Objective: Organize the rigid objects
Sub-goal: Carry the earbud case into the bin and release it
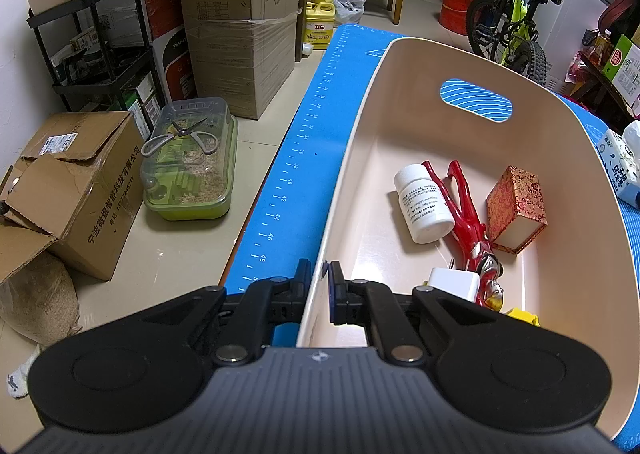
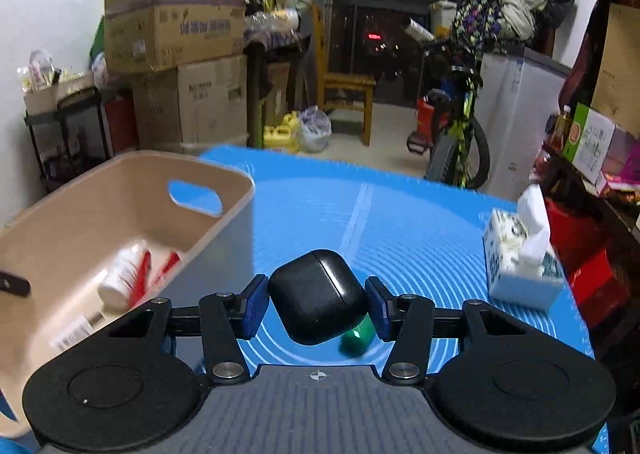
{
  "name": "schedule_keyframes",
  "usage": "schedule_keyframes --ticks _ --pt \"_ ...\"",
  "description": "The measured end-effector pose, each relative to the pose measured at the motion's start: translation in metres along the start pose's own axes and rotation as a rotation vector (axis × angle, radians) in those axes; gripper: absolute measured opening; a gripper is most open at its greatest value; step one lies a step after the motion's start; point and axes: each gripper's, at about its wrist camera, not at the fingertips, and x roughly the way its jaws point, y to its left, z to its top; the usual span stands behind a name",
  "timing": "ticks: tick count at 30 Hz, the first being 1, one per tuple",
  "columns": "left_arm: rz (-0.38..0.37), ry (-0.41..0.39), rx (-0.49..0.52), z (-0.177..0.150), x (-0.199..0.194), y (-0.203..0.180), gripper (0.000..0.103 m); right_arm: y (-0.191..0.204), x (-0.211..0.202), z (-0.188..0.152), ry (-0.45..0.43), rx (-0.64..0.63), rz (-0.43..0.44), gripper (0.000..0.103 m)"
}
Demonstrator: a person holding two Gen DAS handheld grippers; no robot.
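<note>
The right gripper [image 2: 316, 306] clamps a glossy black rounded earbud case [image 2: 318, 296] above the blue mat [image 2: 420, 238]; the beige plastic bin [image 2: 132, 173] sits at ten o'clock. The left gripper [image 1: 319, 286] pinches its rim. The smooth case could slip, or clip the wall.

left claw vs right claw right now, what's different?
Left claw is clamped on the wall of the beige bin; right claw holds a black earbud case. Left jaws are nearly closed; right jaws stand wider around the case. Both are gripping something.
</note>
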Motion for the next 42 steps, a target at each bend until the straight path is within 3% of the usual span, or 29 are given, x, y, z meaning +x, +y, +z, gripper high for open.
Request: schedule_keyframes --ticks 13,25,33,38,42 --pt "0.000 0.000 0.000 0.000 0.000 0.000 0.011 0.063 -0.001 0.039 -0.058 -0.034 0.168 0.057" --pt "0.003 0.001 0.001 0.001 -0.001 0.002 0.010 0.140 0.032 0.026 0.093 -0.192 0.253 0.057" --pt "0.003 -0.001 0.003 0.001 -0.002 0.003 0.010 0.159 0.052 0.017 0.250 -0.282 0.245 0.057" --pt "0.006 0.000 0.005 0.001 -0.002 0.003 0.010 0.160 0.059 0.019 0.310 -0.281 0.256 0.057" --pt "0.006 0.000 0.004 0.001 -0.001 0.002 0.010 0.158 0.058 0.020 0.305 -0.272 0.266 0.061"
